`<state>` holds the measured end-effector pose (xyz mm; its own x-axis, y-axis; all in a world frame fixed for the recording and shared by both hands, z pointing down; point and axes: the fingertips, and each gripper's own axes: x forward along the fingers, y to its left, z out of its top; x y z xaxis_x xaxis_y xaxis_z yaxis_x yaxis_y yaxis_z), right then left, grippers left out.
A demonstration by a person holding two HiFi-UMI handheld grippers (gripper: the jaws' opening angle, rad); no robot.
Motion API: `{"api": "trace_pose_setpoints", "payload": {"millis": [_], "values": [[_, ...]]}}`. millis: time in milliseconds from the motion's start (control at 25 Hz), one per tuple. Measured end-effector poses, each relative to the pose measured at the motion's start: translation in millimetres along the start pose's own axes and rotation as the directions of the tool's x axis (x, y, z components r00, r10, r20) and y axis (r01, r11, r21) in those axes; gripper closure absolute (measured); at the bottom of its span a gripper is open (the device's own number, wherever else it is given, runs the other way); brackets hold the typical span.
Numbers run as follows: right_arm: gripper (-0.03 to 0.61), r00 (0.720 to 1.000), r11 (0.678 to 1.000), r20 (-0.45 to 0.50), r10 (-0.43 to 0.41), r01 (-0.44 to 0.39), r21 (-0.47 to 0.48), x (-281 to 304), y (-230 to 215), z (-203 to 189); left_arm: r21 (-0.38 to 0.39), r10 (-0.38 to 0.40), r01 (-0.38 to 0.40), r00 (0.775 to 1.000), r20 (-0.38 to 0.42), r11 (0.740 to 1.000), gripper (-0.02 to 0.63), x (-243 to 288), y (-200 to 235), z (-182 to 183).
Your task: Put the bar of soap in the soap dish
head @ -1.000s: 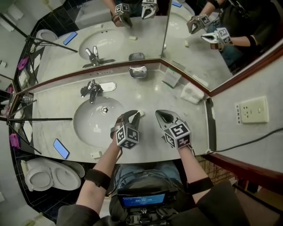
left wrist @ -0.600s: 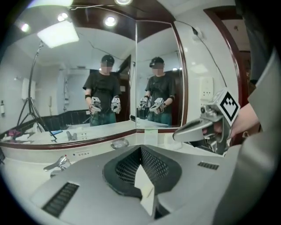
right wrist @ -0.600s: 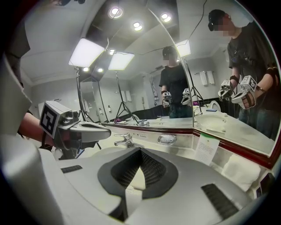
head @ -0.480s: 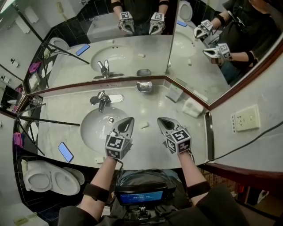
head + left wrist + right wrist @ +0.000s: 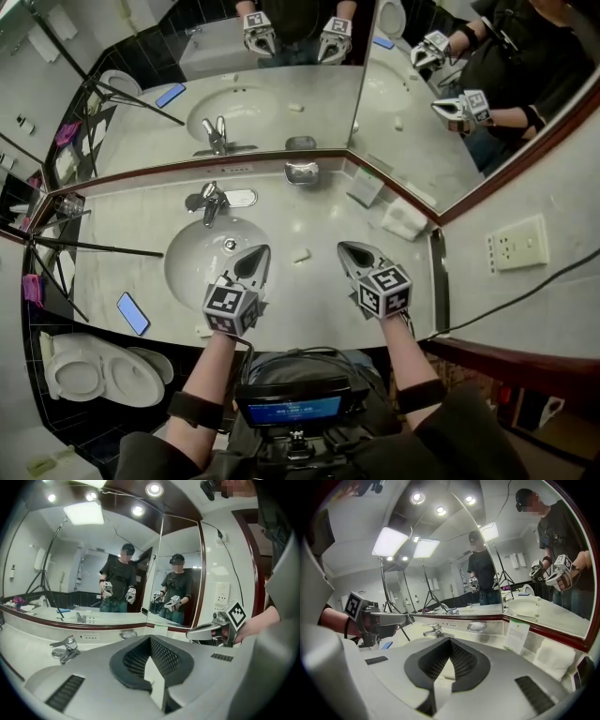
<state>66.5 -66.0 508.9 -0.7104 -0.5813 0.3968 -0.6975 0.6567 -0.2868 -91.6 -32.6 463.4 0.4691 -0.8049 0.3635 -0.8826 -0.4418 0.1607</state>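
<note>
The small pale bar of soap (image 5: pixel 300 254) lies on the marble counter between my two grippers, touching neither. The metal soap dish (image 5: pixel 301 172) stands at the back of the counter under the mirror, and it also shows as the dish (image 5: pixel 128 633) and the dish (image 5: pixel 476 626) in the gripper views. My left gripper (image 5: pixel 260 251) hovers to the left of the soap, over the basin's rim, shut and empty. In its own view the left gripper (image 5: pixel 151 639) has its jaws together with nothing between them. My right gripper (image 5: pixel 345 247) hangs to the right of the soap, also shut and empty, as the right gripper (image 5: pixel 450 641) shows.
A white sink basin (image 5: pixel 211 258) with a chrome faucet (image 5: pixel 208 200) fills the counter's left half. A blue phone (image 5: pixel 132 313) lies at the front left edge. A folded white towel (image 5: pixel 406 218) and a small card (image 5: pixel 366 187) sit at the back right. Mirrors line the back.
My left gripper, whose tips were at the soap a second ago, has risen and drawn back to the left, shut and empty. The soap stays on the counter. The right gripper has barely moved.
</note>
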Motion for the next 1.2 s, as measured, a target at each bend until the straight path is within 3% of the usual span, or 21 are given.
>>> {"api": "trace_pose_setpoints", "payload": {"millis": [240, 560, 800, 880, 960, 1040, 1080, 1200], "values": [[0.561, 1.000, 1.000, -0.005, 0.000, 0.000, -0.007, -1.5, -0.3, -1.1, -0.025, 0.021, -0.021, 1.000, 0.003, 0.999, 0.614, -1.1, 5.3, -3.9], [0.560, 1.000, 0.998, -0.024, 0.003, -0.005, -0.070, 1.7, 3.7, 0.4, 0.054, 0.006, -0.006, 1.000, 0.001, 0.998, 0.612, 0.4, -3.2, -0.4], [0.559, 0.996, 0.969, -0.091, 0.010, -0.032, -0.244, 16.0, 14.2, -6.1, 0.048, 0.003, -0.002, 1.000, -0.011, 0.999, 0.612, -0.6, -2.3, -6.5], [0.558, 0.989, 0.940, -0.147, -0.001, -0.049, -0.337, 22.0, 21.2, -7.7, 0.051, 0.005, -0.005, 1.000, -0.017, 0.999, 0.612, -2.3, -1.8, -9.5], [0.556, 0.977, 0.891, -0.212, -0.004, -0.093, -0.445, 31.3, 26.2, -15.6, 0.056, 0.009, -0.007, 1.000, -0.022, 0.998, 0.612, -3.3, -0.8, -12.8], [0.522, 0.960, 0.824, -0.281, 0.004, -0.162, -0.543, 42.6, 31.4, -27.6, 0.061, 0.011, -0.009, 1.000, -0.023, 0.998, 0.612, -3.4, 0.4, -16.4], [0.475, 0.948, 0.788, -0.319, 0.009, -0.203, -0.581, 48.8, 34.0, -35.5, 0.064, 0.012, -0.010, 1.000, -0.024, 0.998, 0.612, -3.3, 1.5, -18.3], [0.407, 0.905, 0.688, -0.425, 0.029, -0.327, -0.648, 68.4, 42.0, -58.3, 0.067, 0.016, -0.014, 0.999, -0.029, 0.998, 0.612, -2.5, 5.8, -23.7]]}}
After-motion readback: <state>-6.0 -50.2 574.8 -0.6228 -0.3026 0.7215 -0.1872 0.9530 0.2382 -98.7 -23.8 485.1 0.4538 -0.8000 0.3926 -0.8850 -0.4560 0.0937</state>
